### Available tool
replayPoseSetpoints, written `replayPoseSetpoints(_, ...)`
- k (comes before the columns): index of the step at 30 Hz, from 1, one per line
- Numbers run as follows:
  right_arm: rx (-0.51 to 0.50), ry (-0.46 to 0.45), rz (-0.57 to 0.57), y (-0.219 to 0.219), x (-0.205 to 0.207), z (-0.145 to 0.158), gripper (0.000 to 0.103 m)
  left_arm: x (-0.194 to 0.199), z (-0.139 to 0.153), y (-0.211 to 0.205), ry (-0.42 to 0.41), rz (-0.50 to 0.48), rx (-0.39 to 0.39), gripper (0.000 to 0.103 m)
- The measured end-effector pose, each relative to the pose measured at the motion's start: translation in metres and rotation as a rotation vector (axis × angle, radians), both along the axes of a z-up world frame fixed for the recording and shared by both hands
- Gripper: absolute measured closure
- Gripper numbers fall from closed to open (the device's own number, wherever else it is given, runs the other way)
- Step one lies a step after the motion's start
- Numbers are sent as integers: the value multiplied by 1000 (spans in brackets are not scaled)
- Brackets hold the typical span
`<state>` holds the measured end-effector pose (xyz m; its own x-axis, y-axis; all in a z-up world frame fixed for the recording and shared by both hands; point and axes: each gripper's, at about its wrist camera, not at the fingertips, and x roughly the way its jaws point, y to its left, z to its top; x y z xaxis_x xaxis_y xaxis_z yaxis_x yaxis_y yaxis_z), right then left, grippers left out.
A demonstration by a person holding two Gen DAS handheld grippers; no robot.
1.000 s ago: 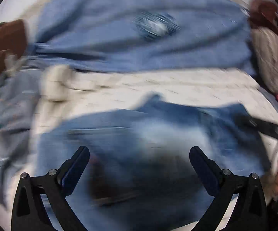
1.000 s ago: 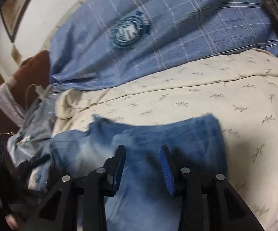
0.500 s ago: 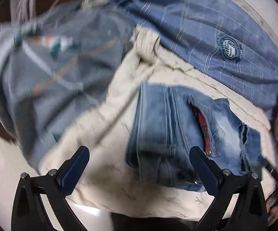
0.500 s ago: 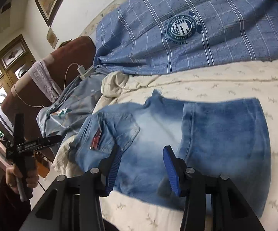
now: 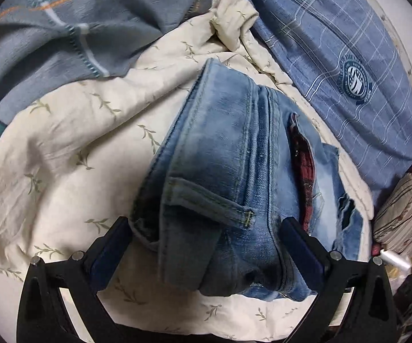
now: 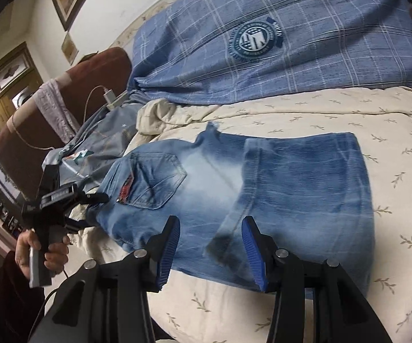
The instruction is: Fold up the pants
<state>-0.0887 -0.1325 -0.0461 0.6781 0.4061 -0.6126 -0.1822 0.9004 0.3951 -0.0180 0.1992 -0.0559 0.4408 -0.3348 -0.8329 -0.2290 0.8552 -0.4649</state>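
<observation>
Folded blue jeans [image 6: 263, 185] lie flat on a cream leaf-print quilt [image 6: 391, 120], back pocket facing up. My right gripper [image 6: 211, 221] hovers open over their near edge, pads clear of the cloth. In the left wrist view the waistband end of the jeans [image 5: 229, 171], with its belt loop, lies between the wide-open jaws of my left gripper [image 5: 206, 225]; the pads do not press on it. The right wrist view shows the left gripper [image 6: 91, 211] at the jeans' left end, held by a hand [image 6: 43, 254].
A blue plaid cover with a round badge [image 6: 263, 43] lies behind the jeans. A grey garment [image 5: 49, 28] is bunched at the quilt's [image 5: 63, 143] left. A brown padded headboard [image 6: 63, 91] with a charger cable [image 6: 111, 97] stands farther left. The quilt's near edge drops off below my grippers.
My left gripper has rolled and come down close to the waistband end, which now lies between its jaws. The right gripper's jaws stand wider than a second ago, and it has drawn back slightly.
</observation>
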Motion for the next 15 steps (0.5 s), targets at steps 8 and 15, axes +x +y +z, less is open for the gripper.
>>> replayPoseSetpoints(8, -4, -1, -12, 5, 8, -1, 54, 5, 10, -10, -58, -14, 29, 42)
replayPoseSetpoints(15, -2, 11, -25, 8, 11, -4, 54, 2, 29, -12, -137, -46, 42, 51)
